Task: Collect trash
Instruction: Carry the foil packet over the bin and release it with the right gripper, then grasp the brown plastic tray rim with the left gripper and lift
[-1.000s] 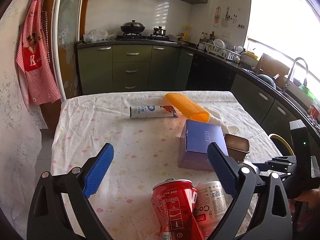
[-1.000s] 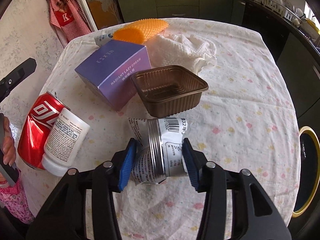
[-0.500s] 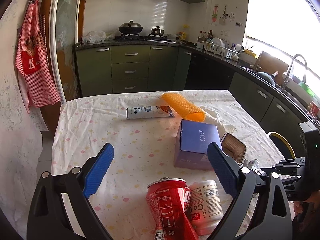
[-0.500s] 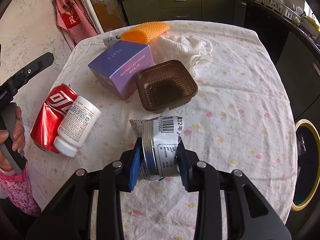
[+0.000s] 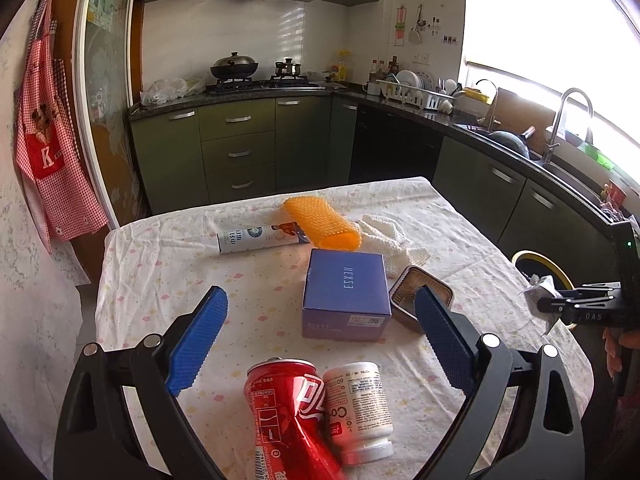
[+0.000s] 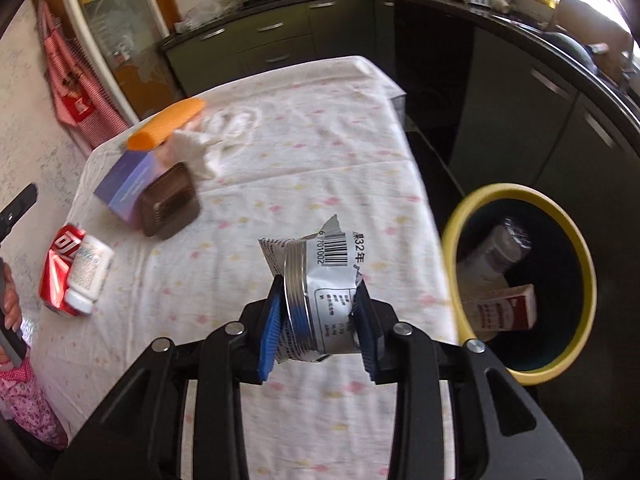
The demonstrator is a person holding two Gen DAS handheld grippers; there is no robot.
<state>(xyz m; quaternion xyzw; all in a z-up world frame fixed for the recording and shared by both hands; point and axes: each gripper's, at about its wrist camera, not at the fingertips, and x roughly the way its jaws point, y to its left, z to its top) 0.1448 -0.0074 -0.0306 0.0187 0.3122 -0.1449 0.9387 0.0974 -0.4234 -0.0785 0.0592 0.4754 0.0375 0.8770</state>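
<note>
My right gripper (image 6: 318, 322) is shut on a crumpled silver wrapper (image 6: 320, 280) with a barcode, held above the table's right edge. A yellow-rimmed bin (image 6: 520, 280) stands on the floor to the right, holding a bottle and a carton. My left gripper (image 5: 320, 340) is open and empty above a crushed red can (image 5: 288, 412) and a white pill bottle (image 5: 358, 404). The wrapper also shows at the far right of the left wrist view (image 5: 538, 290), with the bin rim (image 5: 536, 264) behind it.
On the table's flowered cloth (image 5: 160, 264) lie a purple box (image 5: 346, 292), a brown plastic tray (image 5: 408, 296), an orange foam roll (image 5: 320, 228), a white cloth (image 5: 386, 236) and a tube (image 5: 256, 236). Kitchen cabinets stand behind and to the right.
My right gripper closed on the silver wrapper, lifted it off the table and swung right toward the yellow bin. My left gripper rose and drew back slightly, still open.
</note>
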